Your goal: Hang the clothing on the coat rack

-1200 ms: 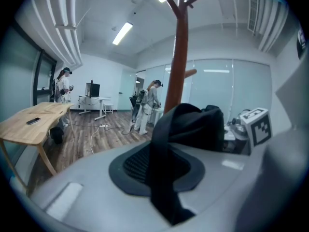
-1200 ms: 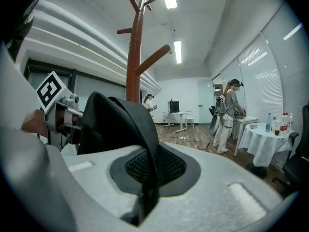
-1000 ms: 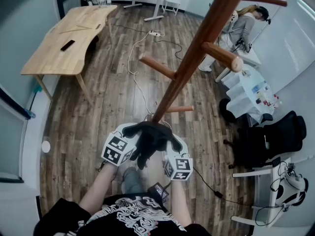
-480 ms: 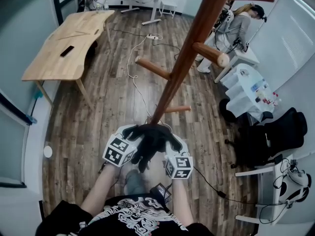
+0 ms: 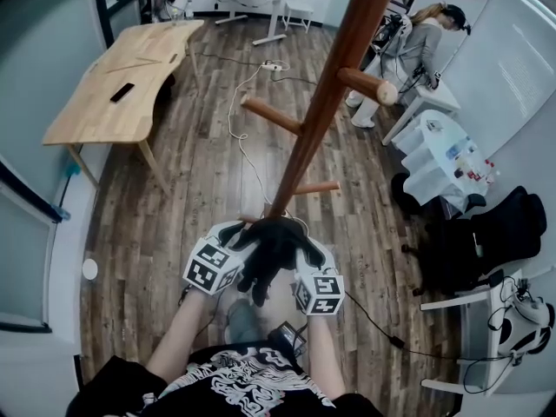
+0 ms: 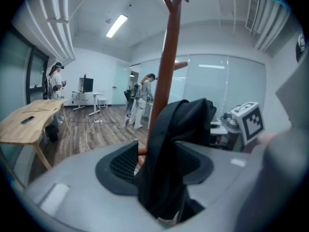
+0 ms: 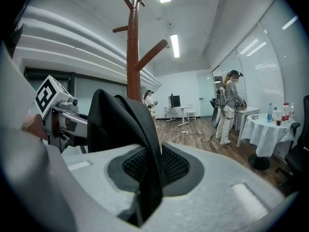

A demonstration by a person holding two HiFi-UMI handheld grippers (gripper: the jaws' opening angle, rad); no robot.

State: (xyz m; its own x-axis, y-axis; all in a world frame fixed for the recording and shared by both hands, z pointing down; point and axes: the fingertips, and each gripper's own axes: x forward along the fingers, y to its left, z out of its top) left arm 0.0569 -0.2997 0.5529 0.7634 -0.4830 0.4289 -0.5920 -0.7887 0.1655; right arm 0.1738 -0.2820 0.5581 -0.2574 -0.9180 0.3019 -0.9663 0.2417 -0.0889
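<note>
A black garment hangs bunched between my two grippers, close to the foot of the brown wooden coat rack. The rack's pegs stick out above it. My left gripper is opening its jaws. In the left gripper view the garment lies between the jaws, and a gap shows beside the left pad. My right gripper is shut on the garment, which is a thin fold pinched between its pads. The rack's pole rises just behind the garment.
A wooden table with a dark phone stands at the far left. Cables run over the wood floor. A person stands beyond the rack, beside a white round table. A black office chair is on the right.
The grippers and the garment stay at the rack's foot. The head view has drifted a little, so the rack's pegs sit slightly further left.
</note>
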